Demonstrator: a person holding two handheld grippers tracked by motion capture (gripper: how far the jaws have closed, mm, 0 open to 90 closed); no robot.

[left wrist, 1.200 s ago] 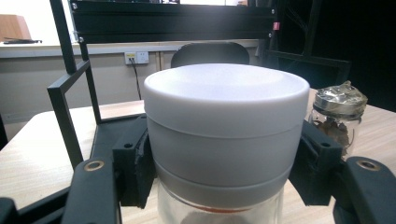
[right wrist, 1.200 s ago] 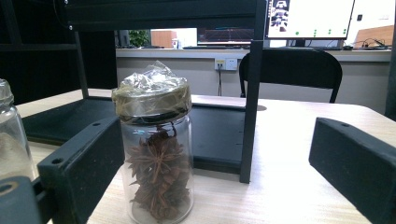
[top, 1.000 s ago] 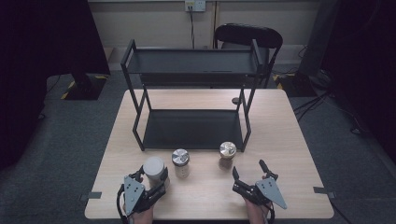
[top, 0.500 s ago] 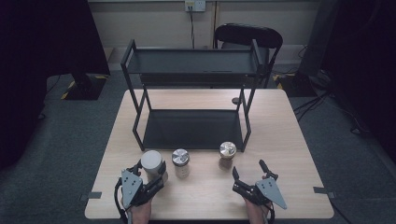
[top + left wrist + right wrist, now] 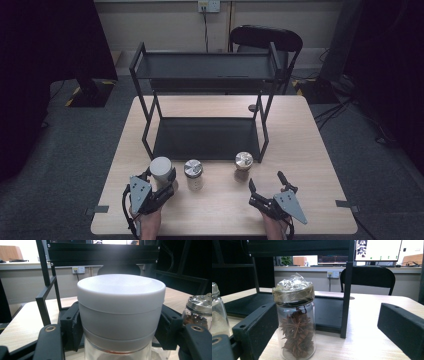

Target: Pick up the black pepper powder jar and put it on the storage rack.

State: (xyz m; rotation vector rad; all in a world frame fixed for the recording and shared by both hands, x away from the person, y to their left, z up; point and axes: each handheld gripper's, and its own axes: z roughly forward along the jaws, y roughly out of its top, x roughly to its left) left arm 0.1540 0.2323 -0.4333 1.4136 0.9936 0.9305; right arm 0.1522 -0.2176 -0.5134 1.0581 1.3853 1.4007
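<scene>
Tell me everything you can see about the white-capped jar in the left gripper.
The white-capped jar is clear glass with a broad, smooth white cap stepped into bands. It stands upright near the table's front left, leftmost of three jars. The left gripper is shut on it, black pads pressing the cap's sides. Something reddish shows faintly under the cap.

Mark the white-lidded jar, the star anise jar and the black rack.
white-lidded jar [image 5: 121,293], left gripper view, side of its lid
star anise jar [image 5: 297,340], right gripper view, glass body
black rack [image 5: 205,72], high view, top shelf
</scene>
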